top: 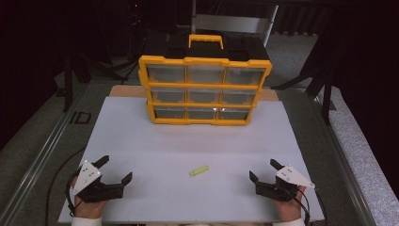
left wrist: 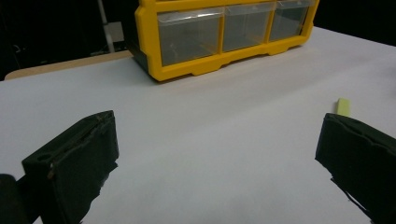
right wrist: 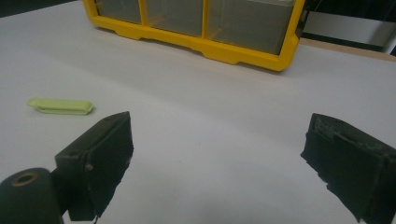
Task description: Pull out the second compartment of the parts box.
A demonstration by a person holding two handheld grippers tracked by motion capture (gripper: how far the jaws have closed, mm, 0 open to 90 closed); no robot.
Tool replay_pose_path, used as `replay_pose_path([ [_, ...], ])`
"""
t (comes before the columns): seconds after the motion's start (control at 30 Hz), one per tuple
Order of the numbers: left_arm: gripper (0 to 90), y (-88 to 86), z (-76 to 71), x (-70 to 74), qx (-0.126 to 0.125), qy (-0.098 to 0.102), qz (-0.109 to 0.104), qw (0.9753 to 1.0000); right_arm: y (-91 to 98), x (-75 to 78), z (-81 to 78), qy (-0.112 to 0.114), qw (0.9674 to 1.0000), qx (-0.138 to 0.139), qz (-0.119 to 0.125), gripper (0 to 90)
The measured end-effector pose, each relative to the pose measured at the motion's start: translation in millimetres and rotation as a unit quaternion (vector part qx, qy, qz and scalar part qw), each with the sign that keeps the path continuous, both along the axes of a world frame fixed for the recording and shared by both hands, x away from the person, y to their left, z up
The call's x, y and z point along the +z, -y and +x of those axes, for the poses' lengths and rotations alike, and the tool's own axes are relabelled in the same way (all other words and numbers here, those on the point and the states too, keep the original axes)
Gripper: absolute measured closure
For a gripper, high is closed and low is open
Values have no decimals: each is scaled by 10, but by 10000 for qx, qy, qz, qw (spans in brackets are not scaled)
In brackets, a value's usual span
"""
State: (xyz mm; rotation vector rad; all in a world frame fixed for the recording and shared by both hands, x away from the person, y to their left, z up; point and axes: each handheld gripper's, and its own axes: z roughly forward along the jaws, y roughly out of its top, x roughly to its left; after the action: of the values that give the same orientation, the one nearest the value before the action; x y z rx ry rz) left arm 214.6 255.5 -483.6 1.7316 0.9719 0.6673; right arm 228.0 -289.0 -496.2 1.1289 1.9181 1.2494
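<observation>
Fingers of both the left gripper (top: 115, 170) and right gripper (top: 264, 169) gape empty; approach green clip (top: 198, 170) low, straddling its narrow width

The high view looks forward and down from above the person's side of the desk (top: 188, 141), taking in the whole white top, with the yellow drawer box (top: 204, 89) at the far end and both hands at the near edge. The left tongs (top: 115, 172) carry a camera that sits low, close to the desk surface, and faces forward and to the right across it. The right tongs (top: 263, 170) carry one just as low, facing forward and to the left. All three views share the bottom row of the drawer box (left wrist: 219, 37) (right wrist: 196, 28) and the small green piece (top: 199, 170) (left wrist: 343, 107) (right wrist: 60, 106) lying between the hands.
</observation>
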Motion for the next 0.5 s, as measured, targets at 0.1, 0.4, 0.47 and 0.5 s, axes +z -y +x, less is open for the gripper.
replay_pose_path([
  [0.1,1,-6,0,-5,28,2,-17,10000,-1,1,-1,2,10000,-5,10,78],
  [0.4,1,-16,6,7,105,45,9,9999,-35,23,27,-27,10000,-3,27,78],
  [0.47,1,-9,14,5,125,47,36,9999,-47,33,30,-42,10000,11,33,78],
  [0.5,1,-7,17,4,128,41,46,9999,-53,38,34,-52,10000,19,42,78],
])
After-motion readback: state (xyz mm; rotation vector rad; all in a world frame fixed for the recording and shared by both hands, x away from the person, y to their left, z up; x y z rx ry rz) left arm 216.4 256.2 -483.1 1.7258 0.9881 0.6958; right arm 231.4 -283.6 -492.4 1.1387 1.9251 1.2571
